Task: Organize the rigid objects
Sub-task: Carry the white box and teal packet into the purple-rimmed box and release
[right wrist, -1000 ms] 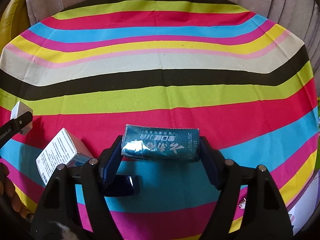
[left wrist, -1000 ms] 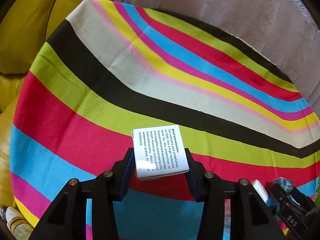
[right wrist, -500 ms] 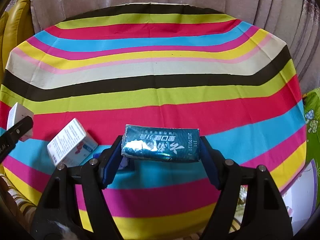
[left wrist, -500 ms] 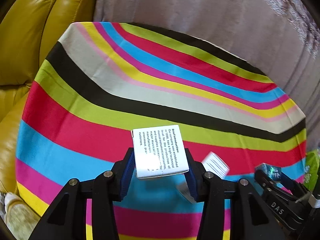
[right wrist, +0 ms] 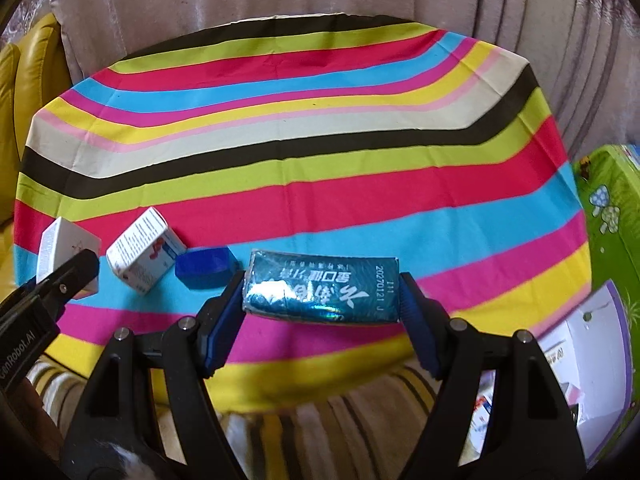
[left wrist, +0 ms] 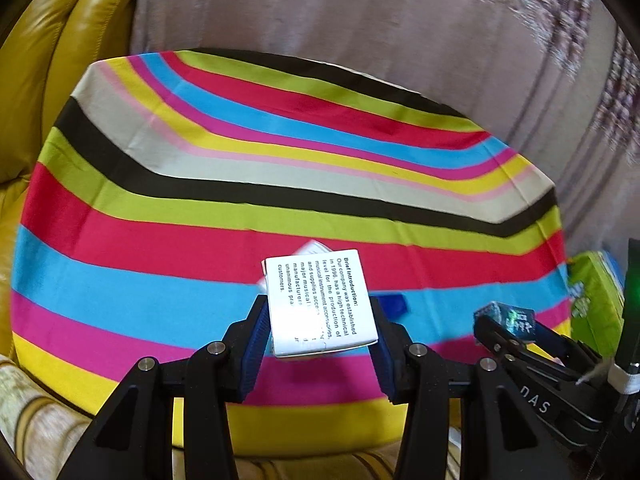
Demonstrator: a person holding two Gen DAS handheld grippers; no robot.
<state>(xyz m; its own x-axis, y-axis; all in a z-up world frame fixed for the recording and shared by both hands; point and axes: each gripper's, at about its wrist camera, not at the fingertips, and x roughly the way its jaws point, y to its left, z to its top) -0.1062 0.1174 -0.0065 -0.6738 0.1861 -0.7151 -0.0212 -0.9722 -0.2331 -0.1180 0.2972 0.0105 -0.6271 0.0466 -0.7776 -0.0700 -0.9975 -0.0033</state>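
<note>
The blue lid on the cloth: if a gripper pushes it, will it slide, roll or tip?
The blue lid lies flat and low on the cloth, so it would probably slide rather than tip. Its edges look faceted, not round, so rolling seems unlikely. It looks like thin, glossy plastic, probably light, and may skid toward the white box right beside it.

Left gripper (left wrist: 320, 320): pitched downward, jaws clamped on a held item. Right gripper (right wrist: 322, 300): pitched downward, jaws set wider, likewise clamped.

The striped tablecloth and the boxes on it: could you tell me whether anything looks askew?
Only mildly: the white printed carton lies skewed across the stripes of the tablecloth, with a small blue box beside it. Nothing spilled or damaged.
</note>
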